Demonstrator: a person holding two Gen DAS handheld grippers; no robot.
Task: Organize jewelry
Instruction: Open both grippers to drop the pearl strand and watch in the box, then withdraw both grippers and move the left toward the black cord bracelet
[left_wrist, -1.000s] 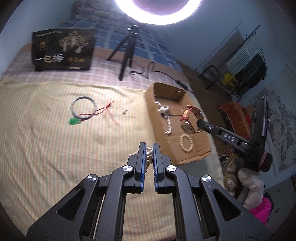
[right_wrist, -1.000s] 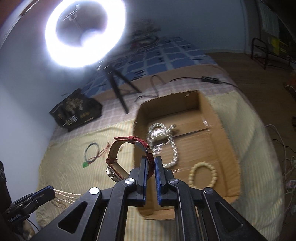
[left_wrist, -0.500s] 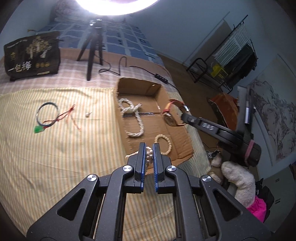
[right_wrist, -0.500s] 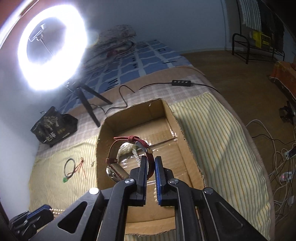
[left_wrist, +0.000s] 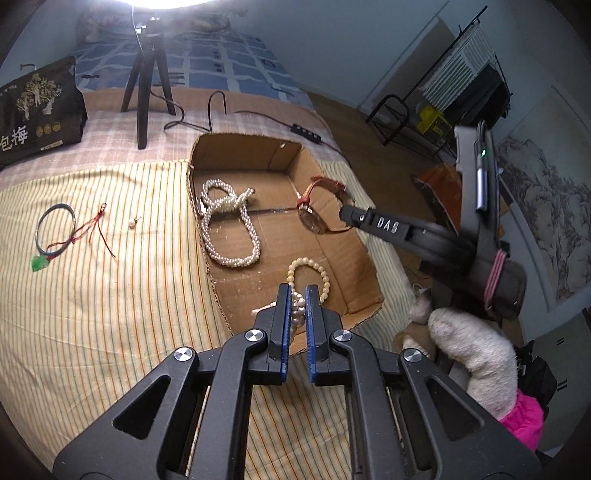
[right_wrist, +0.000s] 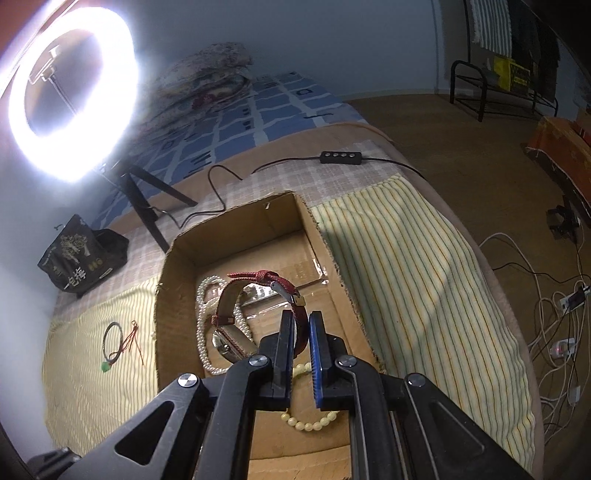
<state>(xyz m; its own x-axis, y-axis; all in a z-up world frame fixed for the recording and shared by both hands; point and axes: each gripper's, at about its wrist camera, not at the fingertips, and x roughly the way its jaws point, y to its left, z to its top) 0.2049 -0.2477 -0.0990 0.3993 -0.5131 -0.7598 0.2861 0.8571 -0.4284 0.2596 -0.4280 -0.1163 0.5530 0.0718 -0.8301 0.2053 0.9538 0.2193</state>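
The right gripper (right_wrist: 302, 334), clamping the red-strapped watch (right_wrist: 258, 295), hangs directly above the cardboard box (left_wrist: 343, 236), nearer its middle than the left gripper (left_wrist: 297, 306) pinching pearls.

Inside the cardboard box (left_wrist: 364, 273), bare floor lies beyond the pearl necklace (left_wrist: 229, 229) and bead bracelet (left_wrist: 310, 275).

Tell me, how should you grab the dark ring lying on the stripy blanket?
Grip the dark bangle on the bare part of its rim, away from the red cord and green charm. It lies flat on the striped cloth, so come straight down, one jaw inside the hoop, one outside.
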